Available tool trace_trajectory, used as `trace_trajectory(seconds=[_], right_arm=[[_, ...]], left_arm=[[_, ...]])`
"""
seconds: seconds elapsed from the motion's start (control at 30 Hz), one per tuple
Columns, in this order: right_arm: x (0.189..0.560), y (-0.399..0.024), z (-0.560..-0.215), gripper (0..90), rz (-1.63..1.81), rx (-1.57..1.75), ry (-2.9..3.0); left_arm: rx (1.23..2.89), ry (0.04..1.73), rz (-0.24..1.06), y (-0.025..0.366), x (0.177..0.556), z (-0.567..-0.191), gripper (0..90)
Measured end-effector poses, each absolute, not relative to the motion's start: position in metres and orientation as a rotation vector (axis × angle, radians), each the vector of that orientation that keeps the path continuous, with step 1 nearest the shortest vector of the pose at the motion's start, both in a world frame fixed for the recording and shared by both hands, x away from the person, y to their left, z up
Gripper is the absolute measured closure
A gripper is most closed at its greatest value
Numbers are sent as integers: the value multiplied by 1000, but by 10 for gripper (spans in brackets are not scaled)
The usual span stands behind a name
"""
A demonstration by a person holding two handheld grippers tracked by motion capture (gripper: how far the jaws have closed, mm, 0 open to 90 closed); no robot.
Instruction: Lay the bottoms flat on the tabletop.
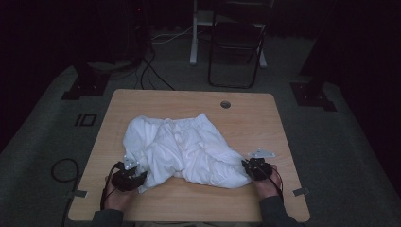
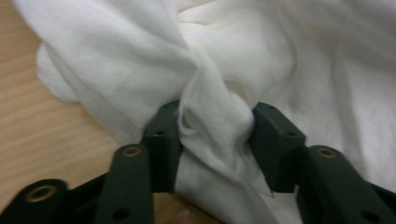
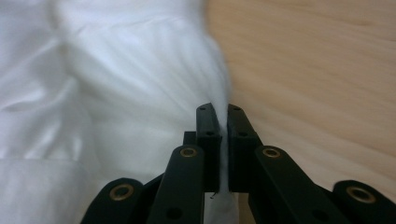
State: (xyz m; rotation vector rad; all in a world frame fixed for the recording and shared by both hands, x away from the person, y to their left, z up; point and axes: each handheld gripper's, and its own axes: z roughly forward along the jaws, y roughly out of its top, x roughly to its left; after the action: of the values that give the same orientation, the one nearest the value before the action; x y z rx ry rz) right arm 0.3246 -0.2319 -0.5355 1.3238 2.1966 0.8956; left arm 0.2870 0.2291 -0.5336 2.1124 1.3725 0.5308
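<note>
White cloth: a crumpled white garment (image 1: 182,151) lies in the middle of the wooden table (image 1: 246,113), spread from my left side to my right side.
Material: the fabric is thin and soft, with many folds; in the left gripper view (image 2: 261,56) it rises in a bundle in front of my jaws.
My left gripper: I hold the left gripper (image 1: 131,176) at the near left edge of the garment, low on the table.
Left jaws: they stand about half apart, and a thick twisted bunch of the cloth sits between them; both pads (image 2: 163,140) press on this bunch from the two sides, so I have hold of it.
My right gripper: I hold the right gripper (image 1: 255,169) at the near right corner of the garment, close to the table top.
Right jaws: they are almost together, and a thin edge of the cloth (image 3: 116,93) is pinched in the narrow slit between the pads (image 3: 208,140).
Table: bare light wood shows beside the cloth in both gripper views, and a small round hole (image 1: 225,104) is near the far edge.
Behind the table: a dark chair (image 1: 236,42) stands on the grey floor, well apart from the garment.
</note>
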Motion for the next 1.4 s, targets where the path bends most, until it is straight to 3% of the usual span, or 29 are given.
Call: trace_trajectory(seconds=[0.13, 0.2, 0.43, 0.57, 0.63, 0.7, 0.83, 1.1, 1.4], right_arm=[[332, -249, -531, 868, 876, 1354, 2120], [336, -259, -528, 869, 844, 1372, 2067], [349, -315, -520, 870, 773, 1516, 1927], [354, -325, -522, 869, 770, 1534, 1932], [357, -319, -527, 849, 746, 1512, 1954], [355, -316, -524, 737, 780, 1500, 1965], [343, -311, -508, 601, 864, 1443, 1953], [316, -289, -482, 526, 943, 1304, 1989], [295, -255, -482, 488, 1038, 1216, 2089]], left_arm=[[2148, 1348, 577, 228, 301, -532, 756], [2171, 1370, 640, 228, 310, -531, 802], [2142, 1455, 674, 248, 341, -530, 826], [2135, 1481, 688, 246, 344, -530, 822], [2114, 1504, 678, 245, 342, -527, 729], [2103, 1468, 662, 245, 337, -521, 611], [2051, 1417, 634, 247, 323, -507, 515], [1957, 1351, 598, 245, 298, -482, 485], [1998, 1210, 569, 208, 291, -476, 461]])
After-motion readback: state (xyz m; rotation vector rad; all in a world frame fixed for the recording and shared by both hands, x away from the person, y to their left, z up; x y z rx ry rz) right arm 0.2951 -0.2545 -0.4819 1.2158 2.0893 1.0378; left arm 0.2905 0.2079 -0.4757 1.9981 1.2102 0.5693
